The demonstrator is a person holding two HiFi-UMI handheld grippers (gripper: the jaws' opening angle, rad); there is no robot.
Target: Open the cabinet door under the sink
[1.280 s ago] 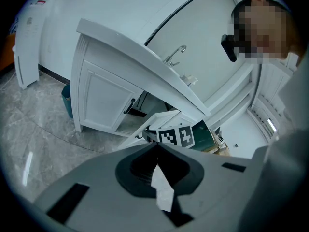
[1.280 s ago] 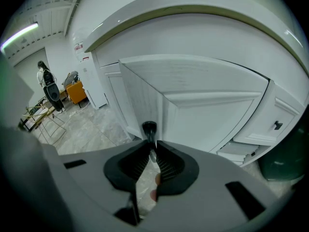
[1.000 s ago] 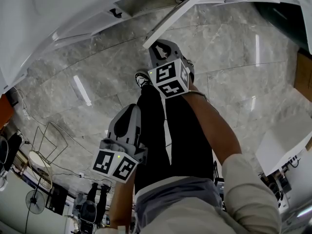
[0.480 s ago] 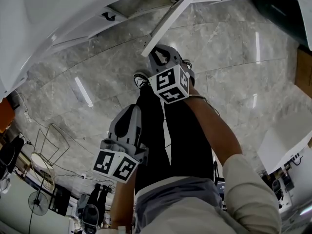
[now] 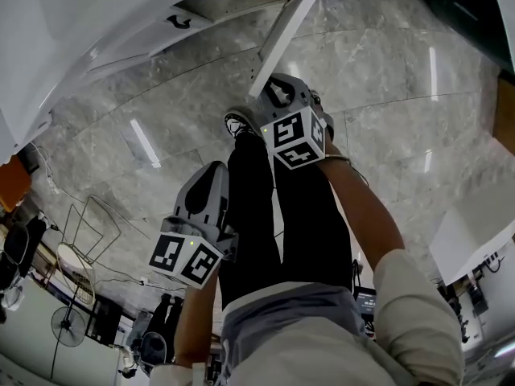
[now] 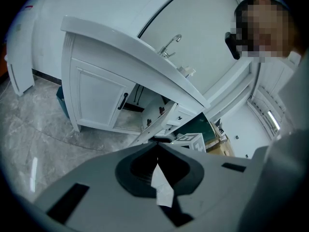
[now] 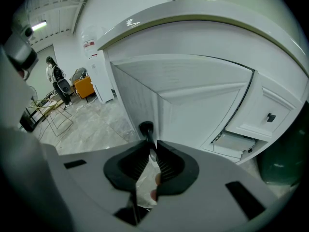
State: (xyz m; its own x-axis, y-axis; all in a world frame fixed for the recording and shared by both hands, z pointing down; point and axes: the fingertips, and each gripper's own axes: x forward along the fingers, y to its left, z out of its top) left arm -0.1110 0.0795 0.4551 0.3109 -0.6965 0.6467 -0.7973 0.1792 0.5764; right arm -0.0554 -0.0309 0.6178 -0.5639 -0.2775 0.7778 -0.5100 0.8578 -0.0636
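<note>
Steadily swinging the cabinet door [image 7: 193,100] wider off the sink cabinet [image 6: 72,81] than before, clenching its handle [image 7: 146,129] in the right gripper [image 7: 151,146]. Keeping the left gripper [image 6: 157,149] closed on nothing, probably nearly finishing the opening.

The floor [image 5: 161,95] is glossy grey marble-look tile, and long strip-light reflections [image 5: 146,143] lie across it at the left and right of the head view. A wire frame [image 5: 87,225] stands at the lower left of that view, with a pedestal fan [image 5: 66,326] below it near the corner. In the right gripper view a plain white wall [image 7: 130,8] fills the upper left and a ceiling strip light [image 7: 38,25] glows at the far left. Below them an orange chair [image 7: 83,87] sits beside a tall white unit [image 7: 100,79], possibly a fridge. At centre left of the left gripper view the white sink cabinet [image 6: 96,100] stands on the tile.
</note>
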